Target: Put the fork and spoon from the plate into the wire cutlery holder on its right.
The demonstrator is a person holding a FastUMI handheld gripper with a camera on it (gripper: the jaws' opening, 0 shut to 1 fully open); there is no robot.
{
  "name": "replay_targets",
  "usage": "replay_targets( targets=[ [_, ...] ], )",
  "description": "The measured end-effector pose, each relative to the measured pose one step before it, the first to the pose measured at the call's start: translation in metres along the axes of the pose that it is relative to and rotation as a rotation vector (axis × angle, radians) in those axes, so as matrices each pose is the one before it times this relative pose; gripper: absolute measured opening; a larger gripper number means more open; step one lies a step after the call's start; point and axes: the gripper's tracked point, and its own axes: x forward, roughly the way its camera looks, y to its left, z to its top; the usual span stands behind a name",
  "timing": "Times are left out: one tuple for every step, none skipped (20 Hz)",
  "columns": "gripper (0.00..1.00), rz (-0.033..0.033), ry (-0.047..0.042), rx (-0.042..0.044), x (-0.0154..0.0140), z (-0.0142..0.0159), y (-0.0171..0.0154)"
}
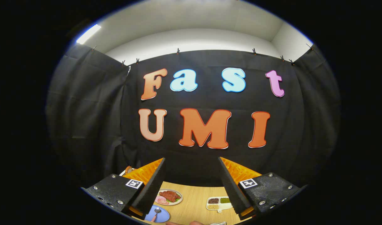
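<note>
- The gripper (192, 182) is held well above a table (195, 200) of pale wood with a smooth, light grain.
- Its two fingers (151, 187) are thick wedge-shaped blocks with a ribbed inner face, each mounted on a matte, grainy plate fixed with small shiny screws and bearing a square printed marker.
- The jaws stand wide apart, with nothing between them and nothing touching either one.
- A round blue plate (161, 216) lies on the table near the left finger, partly hidden behind it; its surface looks flat and glossy.
- A spoon (156, 213) rests on that plate, its shiny metal bowl towards the far side and its handle running back towards the near side.
- The fork cannot be made out.
- Farther off, just beyond the blue plate, sits a round pale dish (169, 197) carrying what look like reddish-brown meat, pink slices and a bit of green.
- To the right, close to the right finger, is a white rectangular tray (218, 203) with rounded corners, split into compartments of dark, green and yellowish grains.
- At the near edge, right of the blue plate, a small piece of bright metal (218, 223) shows; whether it belongs to the wire cutlery holder cannot be told.
- Beside it a sliver of a person's hand (191, 222) lies along the near edge.
</note>
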Motion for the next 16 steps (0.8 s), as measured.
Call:
replay_targets(
  targets=[
    [0.96,0.01767,0.03042,-0.00308,0.00107,-0.01205,0.00858],
    [0.97,0.0161,0.02609,0.00093,0.00198,-0.00921,0.00886],
    [0.97,0.00602,0.03045,-0.00542,0.00429,-0.01114,0.00747],
    [0.97,-0.00236,0.0346,-0.01085,0.00251,-0.01113,0.00388],
    [0.96,0.01435,0.03931,-0.00718,0.00349,-0.01271,0.00749],
    [0.97,0.03025,0.04818,-0.00342,0.00401,-0.01486,0.01205],
    [0.97,0.02726,0.05472,0.00057,0.00333,-0.01703,0.01197],
    [0.97,0.03191,0.05047,0.00483,0.00563,-0.01414,0.0106],
    [0.97,0.02274,0.04293,0.01107,0.00716,-0.01118,0.00983],
    [0.97,0.01731,0.0371,0.01095,0.00664,-0.0109,0.00542],
    [0.97,0.01134,0.03969,0.00906,0.0082,-0.01138,0.00549],
    [0.97,0.00828,0.05388,0.00755,0.0081,-0.01464,0.00519],
    [0.97,0.01256,0.05028,0.00907,0.00621,-0.01602,0.00454],
    [0.97,0.01678,0.05164,0.01568,0.00738,-0.01419,0.00569],
    [0.95,0.02608,0.06562,0.0293,0.00607,-0.0163,0.00641],
    [0.94,0.03451,0.04479,0.04456,0.00556,-0.01233,0.00776]
  ],
)
